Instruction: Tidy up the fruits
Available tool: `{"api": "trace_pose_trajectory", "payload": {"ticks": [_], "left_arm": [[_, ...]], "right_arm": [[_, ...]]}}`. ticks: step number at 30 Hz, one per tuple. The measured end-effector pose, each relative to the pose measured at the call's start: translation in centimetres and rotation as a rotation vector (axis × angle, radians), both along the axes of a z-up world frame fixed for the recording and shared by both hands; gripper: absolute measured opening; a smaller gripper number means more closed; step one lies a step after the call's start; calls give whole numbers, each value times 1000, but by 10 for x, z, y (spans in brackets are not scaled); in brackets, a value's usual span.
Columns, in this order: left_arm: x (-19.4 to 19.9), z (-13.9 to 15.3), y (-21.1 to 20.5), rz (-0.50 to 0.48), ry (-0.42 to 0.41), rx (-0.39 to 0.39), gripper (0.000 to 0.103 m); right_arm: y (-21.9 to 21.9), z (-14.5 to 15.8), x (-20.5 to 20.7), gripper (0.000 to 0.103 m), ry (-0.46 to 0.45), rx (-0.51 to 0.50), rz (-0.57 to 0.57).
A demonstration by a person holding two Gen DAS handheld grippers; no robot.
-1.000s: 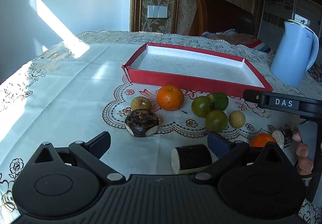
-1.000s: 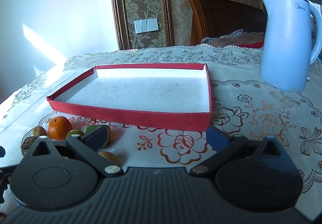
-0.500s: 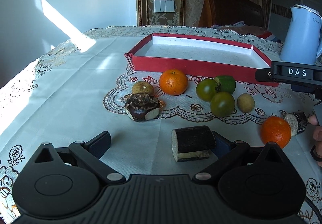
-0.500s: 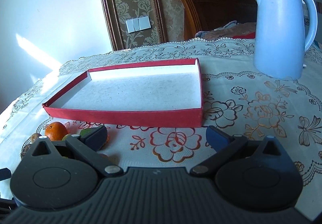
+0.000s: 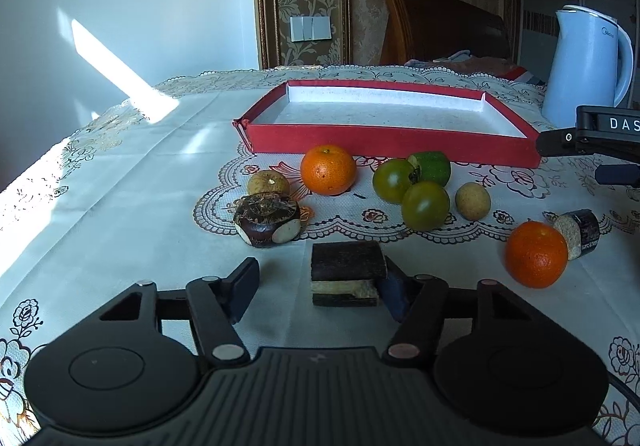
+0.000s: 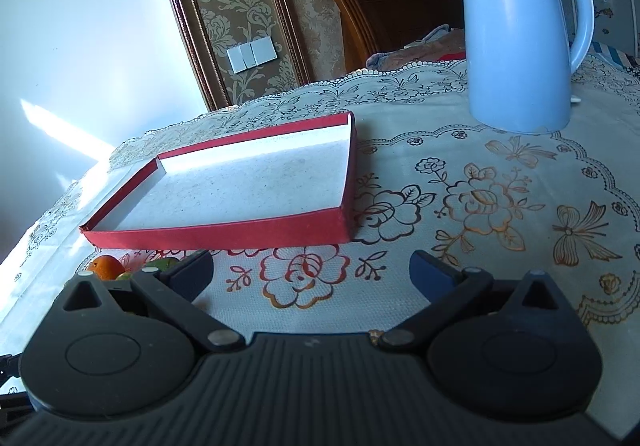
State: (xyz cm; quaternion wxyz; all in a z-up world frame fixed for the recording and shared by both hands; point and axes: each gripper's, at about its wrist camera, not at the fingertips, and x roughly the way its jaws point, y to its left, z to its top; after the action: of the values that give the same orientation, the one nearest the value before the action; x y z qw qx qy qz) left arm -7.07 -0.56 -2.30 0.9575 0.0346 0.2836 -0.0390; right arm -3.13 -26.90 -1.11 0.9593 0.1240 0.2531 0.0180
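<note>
The red tray [image 5: 392, 143] sits on the table [image 5: 120, 205] with nothing in it, and everything else is placed here relative to it. Going left to right in front of its near wall: a small tan fruit [image 5: 268, 183] lies just ahead of the tray's left end, with a dark brown chestnut-like piece [image 5: 267, 219] touching its near side. An orange [image 5: 328, 169] sits close to the tray wall, right of the tan fruit. Next comes a cluster of three green fruits [image 5: 416, 185] pressed together, then a small tan round fruit [image 5: 473, 201] just beside them. Further from the tray, toward its right end, a second orange [image 5: 535, 254] rests against a short dark cane piece [image 5: 580, 233].

The left gripper [image 5: 320, 280] is low over the cloth, well in front of the tray's middle, its jaws spread wide. A dark, bark-covered block [image 5: 347, 273] lies between them, against the right finger [image 5: 394, 292] and apart from the left one; it is not clamped.

The right gripper [image 6: 311, 273] hangs just before the tray's right corner, jaws apart and holding nothing. Beyond the tray's right side stands a blue kettle [image 6: 520, 29].
</note>
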Motion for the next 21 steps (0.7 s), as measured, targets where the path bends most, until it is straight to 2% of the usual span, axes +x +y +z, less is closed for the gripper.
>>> {"api": "trace_pose_trajectory", "payload": {"ticks": [4, 5, 7, 9, 10, 11, 17, 21], "left_arm": [[-3, -1, -1, -16, -19, 3, 50], [-3, -1, -1, -21, -19, -1, 43], [-3, -1, -1, -21, -21, -3, 36], [-3, -1, 0, -23, -23, -5, 36], [-4, -1, 0, -24, -26, -7, 36], [-4, -2, 0, -24, -27, -7, 36], [-5, -3, -1, -26, -35, 7, 36], [-5, -3, 0, -28, -35, 2, 36]], "right_arm": [[0, -1, -22, 103, 4, -50, 41], [1, -1, -27, 103, 10, -62, 57], [5, -3, -38, 103, 15, -96, 97], [10, -4, -46, 100, 18, -127, 125], [12, -4, -48, 91, 26, -138, 136], [15, -6, -49, 88, 37, -146, 149], [24, -16, -41, 79, 84, -163, 169], [30, -17, -36, 75, 85, -195, 168]]}}
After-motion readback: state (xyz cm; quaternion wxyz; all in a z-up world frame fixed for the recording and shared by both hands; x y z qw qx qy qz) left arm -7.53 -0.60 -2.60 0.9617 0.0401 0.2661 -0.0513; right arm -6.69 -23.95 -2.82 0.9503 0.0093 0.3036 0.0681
